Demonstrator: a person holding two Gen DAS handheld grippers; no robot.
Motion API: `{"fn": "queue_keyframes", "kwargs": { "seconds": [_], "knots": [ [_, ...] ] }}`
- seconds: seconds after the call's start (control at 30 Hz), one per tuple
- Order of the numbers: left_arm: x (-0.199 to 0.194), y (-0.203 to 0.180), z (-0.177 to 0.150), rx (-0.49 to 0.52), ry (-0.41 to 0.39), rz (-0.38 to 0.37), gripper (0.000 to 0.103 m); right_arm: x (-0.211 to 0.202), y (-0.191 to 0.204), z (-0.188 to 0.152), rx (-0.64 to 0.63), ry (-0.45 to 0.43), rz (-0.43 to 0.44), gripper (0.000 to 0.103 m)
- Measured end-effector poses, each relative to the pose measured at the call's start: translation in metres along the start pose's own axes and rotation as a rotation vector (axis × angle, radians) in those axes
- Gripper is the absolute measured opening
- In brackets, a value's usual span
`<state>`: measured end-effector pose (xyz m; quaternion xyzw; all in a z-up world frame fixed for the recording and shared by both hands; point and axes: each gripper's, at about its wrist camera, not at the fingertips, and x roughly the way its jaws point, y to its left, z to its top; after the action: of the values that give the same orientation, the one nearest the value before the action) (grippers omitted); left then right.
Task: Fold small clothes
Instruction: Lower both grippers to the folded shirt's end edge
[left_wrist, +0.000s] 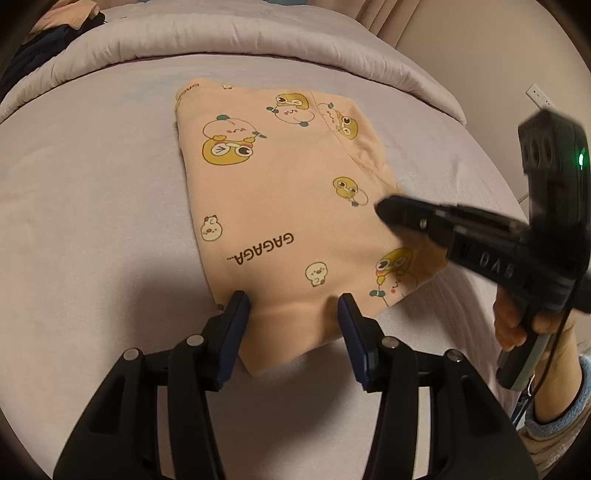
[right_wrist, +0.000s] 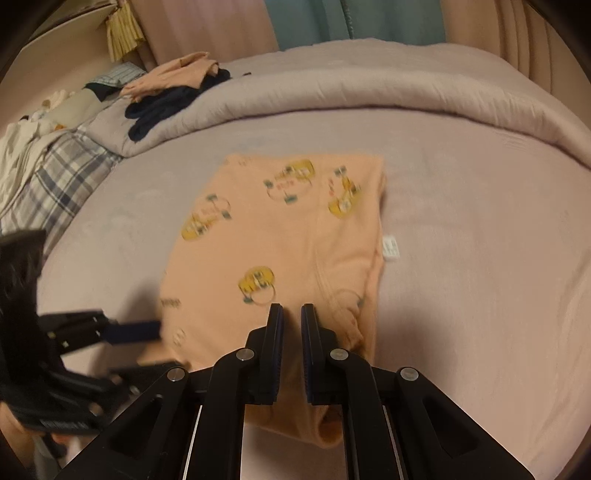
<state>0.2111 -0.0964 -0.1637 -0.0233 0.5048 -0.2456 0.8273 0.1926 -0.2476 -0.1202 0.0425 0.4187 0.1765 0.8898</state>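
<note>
A small peach garment (left_wrist: 284, 206) with yellow cartoon prints and the word GAGAGA lies folded flat on the pale bed sheet (left_wrist: 92, 206). My left gripper (left_wrist: 293, 301) is open, its two fingers straddling the garment's near edge. My right gripper (left_wrist: 384, 210) reaches in from the right, low over the garment's right side. In the right wrist view the right gripper (right_wrist: 291, 314) has its fingers nearly together over the garment (right_wrist: 280, 236), with a narrow gap; whether it pinches cloth I cannot tell. The left gripper (right_wrist: 147, 330) shows at the garment's left edge.
A rolled duvet (right_wrist: 369, 85) runs along the far side of the bed. A pile of dark and peach clothes (right_wrist: 173, 88) and plaid fabric (right_wrist: 62, 173) lie at the far left. A wall socket (left_wrist: 539, 96) is at the right.
</note>
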Motion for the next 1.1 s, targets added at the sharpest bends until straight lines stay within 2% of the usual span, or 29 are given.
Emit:
{"fn": "queue_keyframes", "kwargs": {
  "seconds": [0.5,0.57,0.6,0.63,0.67,0.7,0.77,0.83,0.87,0.9,0.97,1.03,1.1],
  "knots": [
    [-0.005,0.000,-0.004,-0.021,-0.003,0.004,0.050,-0.021,-0.008,-0.023,0.051,0.021,0.028,0.007],
    [-0.005,0.000,-0.004,-0.029,-0.008,0.000,0.057,-0.025,-0.010,-0.026,0.067,0.017,0.040,0.009],
    [-0.007,-0.001,-0.006,-0.034,-0.012,0.007,0.060,-0.027,-0.011,-0.028,0.074,0.012,0.044,0.013],
    [-0.009,-0.001,-0.008,-0.037,-0.012,0.024,0.071,-0.029,-0.012,-0.029,0.084,0.009,0.052,0.016],
    [-0.011,0.000,-0.012,-0.041,-0.010,0.040,0.075,-0.032,-0.014,-0.030,0.095,0.008,0.061,0.025],
    [-0.013,0.002,-0.015,-0.046,-0.012,0.046,0.075,-0.035,-0.016,-0.031,0.104,0.004,0.064,0.037],
    [-0.015,0.006,-0.019,-0.064,-0.012,0.042,0.075,-0.040,-0.018,-0.033,0.120,-0.005,0.064,0.048],
    [-0.018,0.012,-0.021,-0.090,-0.015,0.032,0.075,-0.044,-0.022,-0.036,0.143,-0.014,0.086,0.051],
    [-0.020,0.018,-0.022,-0.114,-0.017,0.017,0.075,-0.045,-0.027,-0.036,0.168,-0.014,0.108,0.055],
    [-0.021,0.020,-0.022,-0.135,-0.019,0.000,0.075,-0.045,-0.031,-0.036,0.195,-0.012,0.124,0.064],
    [-0.022,0.032,-0.020,-0.208,-0.022,-0.085,0.078,-0.042,-0.046,-0.036,0.289,-0.013,0.185,0.077],
    [-0.022,0.042,-0.017,-0.274,-0.025,-0.180,0.081,-0.033,-0.065,-0.037,0.412,-0.005,0.308,0.083],
    [-0.020,0.049,-0.016,-0.329,-0.033,-0.239,0.083,-0.022,-0.080,-0.039,0.518,0.018,0.389,0.084]
  ]
}}
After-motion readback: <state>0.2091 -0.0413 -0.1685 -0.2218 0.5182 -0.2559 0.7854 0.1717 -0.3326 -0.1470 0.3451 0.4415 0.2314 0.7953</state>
